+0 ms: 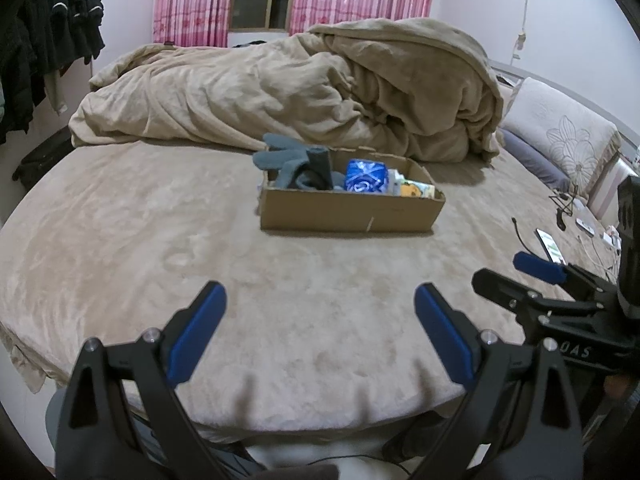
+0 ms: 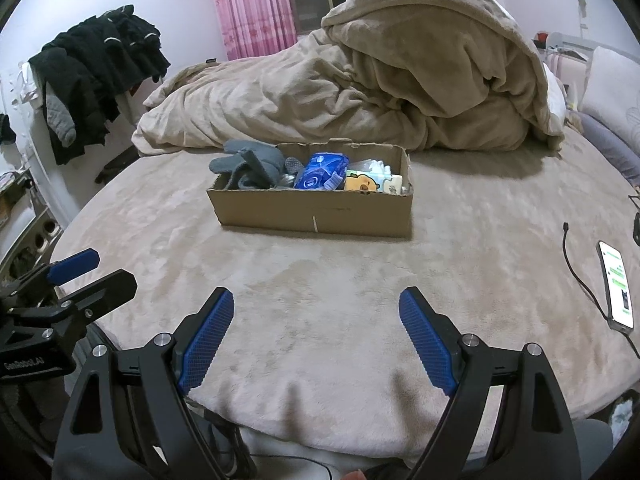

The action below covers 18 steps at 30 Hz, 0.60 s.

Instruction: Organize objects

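The left tongs (image 1: 320, 296) hang low over the near edge of the bed (image 1: 160, 240), pointing forward across it toward the box (image 1: 348, 210). Their blue pads (image 1: 198, 334) stand wide apart with nothing between them. The right tongs (image 2: 316, 300) are level with them and just beside them, aimed the same way, their pads (image 2: 210, 336) likewise spread and pinching nothing. Each pair shows in the other's view: the right tongs at the right edge of the left wrist view, the left tongs at the left edge of the right wrist view, both tilted a little inward.

The box is an open cardboard tray resting on the bed's tan cover, well ahead of both tongs and in front of the heaped blanket (image 1: 320, 88). Inside it, a grey glove (image 2: 244, 166) fills the left end and hangs over the rim, a blue packet (image 2: 320, 172) sits in the middle, and a yellow-and-white tissue pack (image 2: 372, 182) lies at the right end.

To the right on the bed lies a phone (image 2: 616, 284) with its screen lit and a black cable (image 2: 576, 268) at its near end. Pink curtains (image 1: 188, 0) hang behind the bed, and dark clothes (image 2: 100, 76) hang at the left wall.
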{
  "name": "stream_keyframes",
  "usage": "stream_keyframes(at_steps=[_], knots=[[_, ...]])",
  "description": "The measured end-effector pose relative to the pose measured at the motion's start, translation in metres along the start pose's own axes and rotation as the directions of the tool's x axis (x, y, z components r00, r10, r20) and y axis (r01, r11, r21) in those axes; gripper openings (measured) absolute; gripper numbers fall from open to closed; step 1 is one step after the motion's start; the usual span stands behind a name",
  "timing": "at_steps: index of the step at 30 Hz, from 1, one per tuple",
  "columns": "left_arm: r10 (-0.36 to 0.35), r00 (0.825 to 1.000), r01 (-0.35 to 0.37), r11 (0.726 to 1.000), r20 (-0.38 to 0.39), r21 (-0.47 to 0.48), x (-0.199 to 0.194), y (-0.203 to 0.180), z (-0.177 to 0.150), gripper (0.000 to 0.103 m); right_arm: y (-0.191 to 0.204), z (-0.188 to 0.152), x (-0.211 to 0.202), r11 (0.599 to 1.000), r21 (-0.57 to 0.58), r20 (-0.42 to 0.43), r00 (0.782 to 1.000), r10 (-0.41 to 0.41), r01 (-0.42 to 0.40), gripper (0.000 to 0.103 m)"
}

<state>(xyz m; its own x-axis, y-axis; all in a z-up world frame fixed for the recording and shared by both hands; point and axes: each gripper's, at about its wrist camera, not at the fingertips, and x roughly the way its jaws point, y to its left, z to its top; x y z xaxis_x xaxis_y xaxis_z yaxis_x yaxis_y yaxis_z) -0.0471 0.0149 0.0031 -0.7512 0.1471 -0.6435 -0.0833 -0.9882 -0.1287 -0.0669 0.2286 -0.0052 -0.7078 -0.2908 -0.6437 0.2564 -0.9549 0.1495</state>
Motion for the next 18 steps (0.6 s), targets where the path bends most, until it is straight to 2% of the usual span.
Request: stream_keyframes(at_steps=[18], knots=[[0.015, 1.000, -0.015, 1.000, 0.016, 0.015, -0.0046, -0.0023, 0.0005, 0.096, -0.0049, 0.0003, 0.0018, 1.000, 0.009, 0.001, 1.000, -0.005, 0.005, 0.087]])
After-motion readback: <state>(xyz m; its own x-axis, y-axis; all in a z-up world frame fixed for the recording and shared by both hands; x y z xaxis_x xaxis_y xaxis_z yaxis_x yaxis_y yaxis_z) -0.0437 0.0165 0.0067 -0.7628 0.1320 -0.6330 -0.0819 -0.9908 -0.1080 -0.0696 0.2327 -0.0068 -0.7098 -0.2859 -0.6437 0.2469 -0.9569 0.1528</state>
